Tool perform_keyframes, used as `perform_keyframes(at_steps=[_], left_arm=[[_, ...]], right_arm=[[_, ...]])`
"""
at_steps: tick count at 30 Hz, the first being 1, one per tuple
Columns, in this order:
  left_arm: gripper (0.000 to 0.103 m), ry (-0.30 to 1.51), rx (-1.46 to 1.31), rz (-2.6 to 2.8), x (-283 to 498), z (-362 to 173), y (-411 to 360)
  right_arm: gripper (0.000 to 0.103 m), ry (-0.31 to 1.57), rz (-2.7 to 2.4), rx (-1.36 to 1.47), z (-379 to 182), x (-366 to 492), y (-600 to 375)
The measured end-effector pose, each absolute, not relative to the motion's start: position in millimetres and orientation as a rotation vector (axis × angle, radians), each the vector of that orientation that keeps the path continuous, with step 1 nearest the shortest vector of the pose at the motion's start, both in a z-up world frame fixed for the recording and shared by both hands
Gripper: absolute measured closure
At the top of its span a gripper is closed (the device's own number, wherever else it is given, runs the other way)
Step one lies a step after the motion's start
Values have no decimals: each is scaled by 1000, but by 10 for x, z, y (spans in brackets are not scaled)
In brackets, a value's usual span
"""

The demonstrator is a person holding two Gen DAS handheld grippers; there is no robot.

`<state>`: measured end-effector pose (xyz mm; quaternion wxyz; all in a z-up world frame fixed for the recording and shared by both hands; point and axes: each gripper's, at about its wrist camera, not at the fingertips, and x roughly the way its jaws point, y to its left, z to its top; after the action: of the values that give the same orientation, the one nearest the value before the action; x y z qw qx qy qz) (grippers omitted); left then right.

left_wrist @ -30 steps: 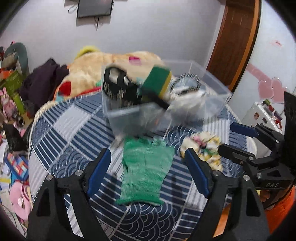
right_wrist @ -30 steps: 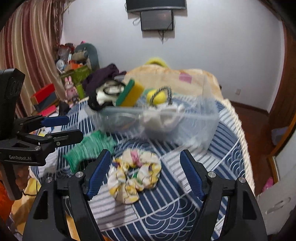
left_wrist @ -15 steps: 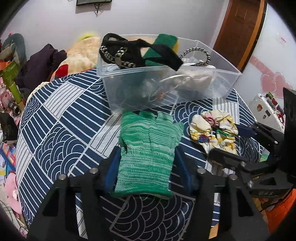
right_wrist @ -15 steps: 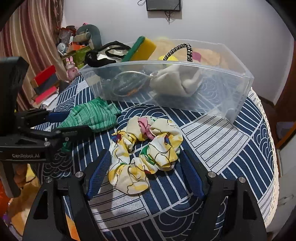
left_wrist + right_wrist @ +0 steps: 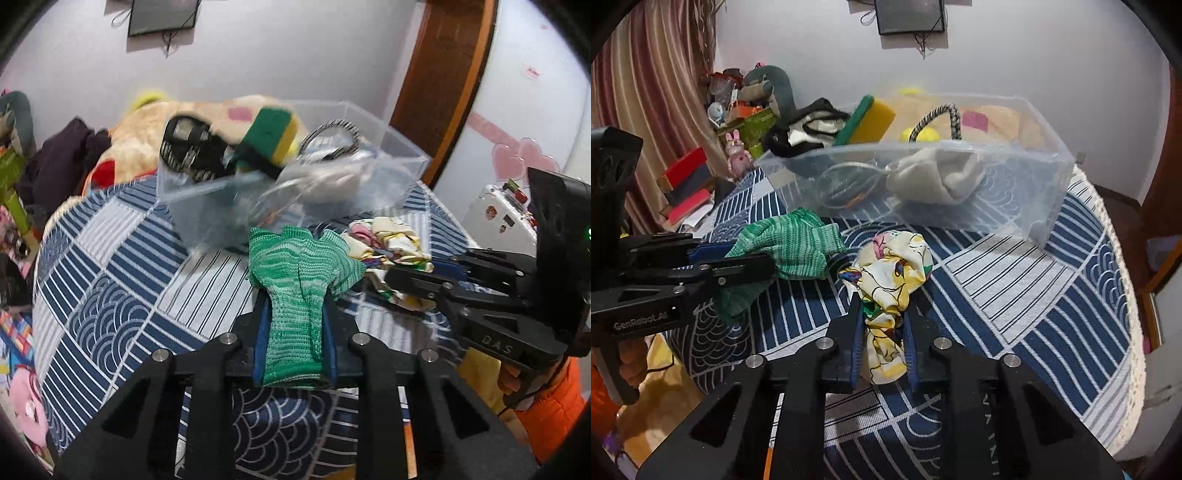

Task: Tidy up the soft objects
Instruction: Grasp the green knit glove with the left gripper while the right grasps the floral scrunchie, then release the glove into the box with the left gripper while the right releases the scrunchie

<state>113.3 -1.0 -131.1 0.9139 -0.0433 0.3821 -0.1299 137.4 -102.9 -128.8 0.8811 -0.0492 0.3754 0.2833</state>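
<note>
My left gripper (image 5: 295,314) is shut on the cuff of a green knitted glove (image 5: 299,273), lifted off the blue patterned tablecloth (image 5: 122,280). The glove also shows in the right wrist view (image 5: 786,247), held by the left gripper (image 5: 746,264). My right gripper (image 5: 882,314) is shut on a yellow floral scrunchie (image 5: 892,269), raised above the cloth; the scrunchie shows in the left wrist view (image 5: 388,240). A clear plastic bin (image 5: 997,184) stands behind both, holding a green-yellow sponge (image 5: 871,122), a black-white item, a rope loop and a beige cloth.
The round table's lace edge (image 5: 1123,295) curves at the right. A plush toy (image 5: 140,125) and dark clothes (image 5: 62,155) lie behind the bin. Toys and boxes (image 5: 687,177) crowd the left. A brown door (image 5: 443,81) is at the back right.
Both grippers have closed, the left on the glove and the right on the scrunchie, and both have lifted their items off the cloth.
</note>
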Motion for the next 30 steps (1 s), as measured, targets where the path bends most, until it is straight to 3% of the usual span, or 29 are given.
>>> perform_keyframes(at_steps=[17,30], left_arm=[[78,543,-115,-276,1227,-488,17],[78,551,-168,-157,1896,-583,202]], right_arm=[[86,542,517,-33,-570,1398,-1222],[86,515,489,-12,-426,1848,-1087]])
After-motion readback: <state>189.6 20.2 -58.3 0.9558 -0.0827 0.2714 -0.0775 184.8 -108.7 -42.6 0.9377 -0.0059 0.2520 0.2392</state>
